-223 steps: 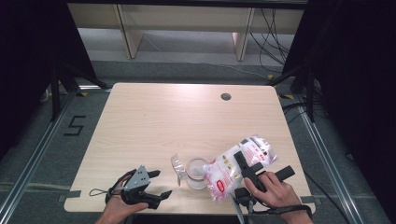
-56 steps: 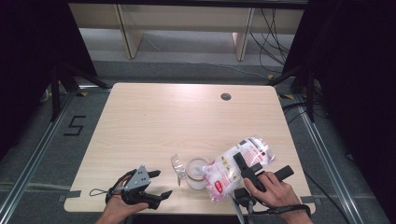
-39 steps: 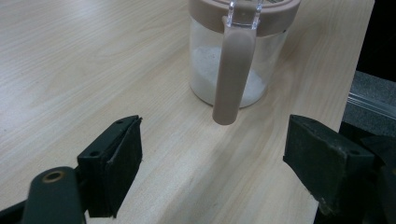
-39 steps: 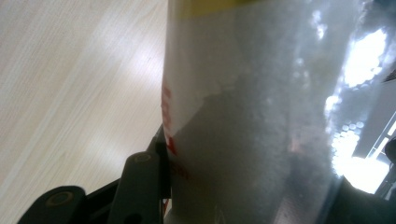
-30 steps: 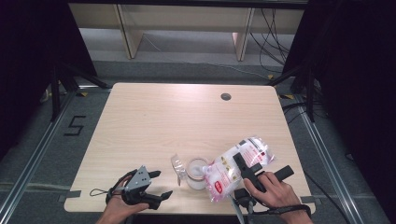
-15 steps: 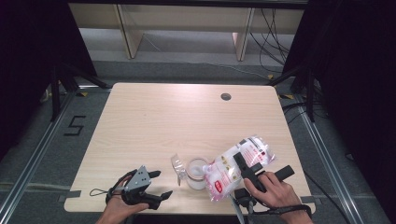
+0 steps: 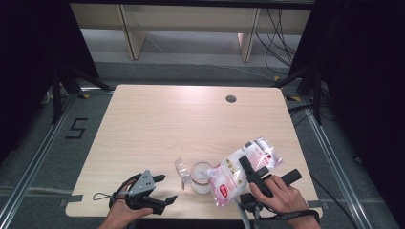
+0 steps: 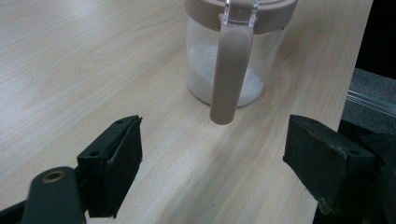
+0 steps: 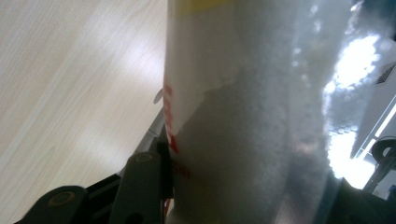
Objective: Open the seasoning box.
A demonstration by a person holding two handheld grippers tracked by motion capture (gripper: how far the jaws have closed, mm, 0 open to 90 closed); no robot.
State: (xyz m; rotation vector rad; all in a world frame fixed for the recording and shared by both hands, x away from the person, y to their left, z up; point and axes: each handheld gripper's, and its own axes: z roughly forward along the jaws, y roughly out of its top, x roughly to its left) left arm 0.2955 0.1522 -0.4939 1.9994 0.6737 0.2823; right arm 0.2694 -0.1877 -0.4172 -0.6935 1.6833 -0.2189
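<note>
the table (image 7: 157, 119) carries a clear jar (image 7: 200, 176) close to the middle of its near edge, with white powder in the bottom and a tan lid rim with a flap hanging down its side (image 8: 229, 70). the right hand (image 7: 279, 198) comes in over the near right corner, wrist low and fingers wrapped round the right gripper (image 7: 253, 171), whose jaws are clamped on a plastic bag (image 7: 239, 174) of white grains with red print. the bag is lifted and tilted, its lower end touching or just over the jar's rim. the left hand (image 7: 125, 212) rests at the near left edge, holding the left gripper (image 7: 162, 188) level and pointed toward the jar, jaws spread wide with nothing between them, well short of the jar.
</note>
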